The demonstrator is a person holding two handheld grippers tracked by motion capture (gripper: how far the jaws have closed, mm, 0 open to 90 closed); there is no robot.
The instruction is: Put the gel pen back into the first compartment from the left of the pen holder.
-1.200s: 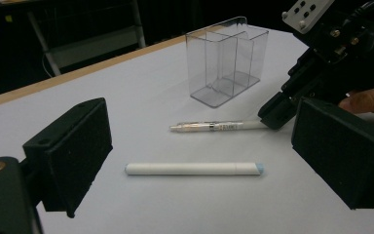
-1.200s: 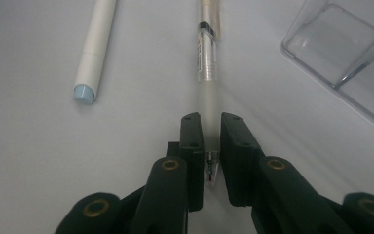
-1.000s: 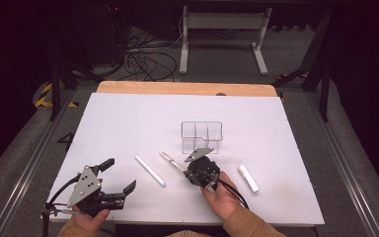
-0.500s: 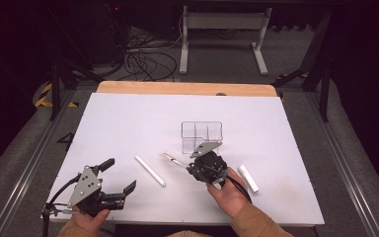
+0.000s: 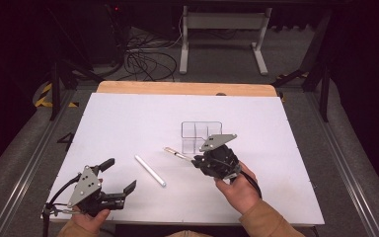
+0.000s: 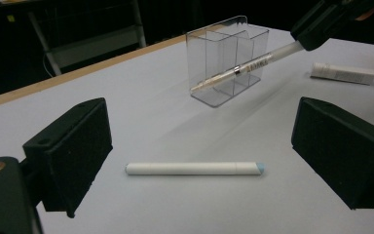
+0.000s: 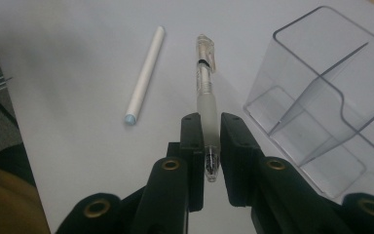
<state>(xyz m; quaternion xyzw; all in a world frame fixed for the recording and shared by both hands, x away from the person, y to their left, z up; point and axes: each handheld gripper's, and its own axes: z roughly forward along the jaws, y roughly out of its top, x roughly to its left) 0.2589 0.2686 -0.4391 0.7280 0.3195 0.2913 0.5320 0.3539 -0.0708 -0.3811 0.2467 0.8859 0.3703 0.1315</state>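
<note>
Looking down from the high view, the right gripper (image 5: 196,160) is shut on a clear pen (image 5: 177,154), which sticks out to its left above the white table (image 5: 128,118), just in front of the clear organizer (image 5: 201,136). The left gripper (image 5: 120,176) sits near the table's front left corner with its jaws spread wide and nothing between them. A white marker (image 5: 150,170) lies flat on the table between the two grippers, apart from both. In the left gripper view, the left gripper (image 6: 199,156) has its two black pads standing far apart, and the white marker (image 6: 195,168) lies on the table beyond them, crosswise, with its pale blue tip to the right; neither pad touches it. Farther off, the clear pen (image 6: 238,69) hangs tilted in front of the clear organizer (image 6: 224,58), its upper end clamped in the right gripper (image 6: 316,31), and a small white tube (image 6: 343,73) lies on the table at the right. In the right gripper view, the right gripper (image 7: 210,131) has its jaws pressed close on the frosted grip of the clear pen (image 7: 205,73), whose barrel points away from the camera. The white marker (image 7: 145,75) lies to the pen's left, and the clear organizer (image 7: 331,97), with its dividers visible, stands to the right.
</note>
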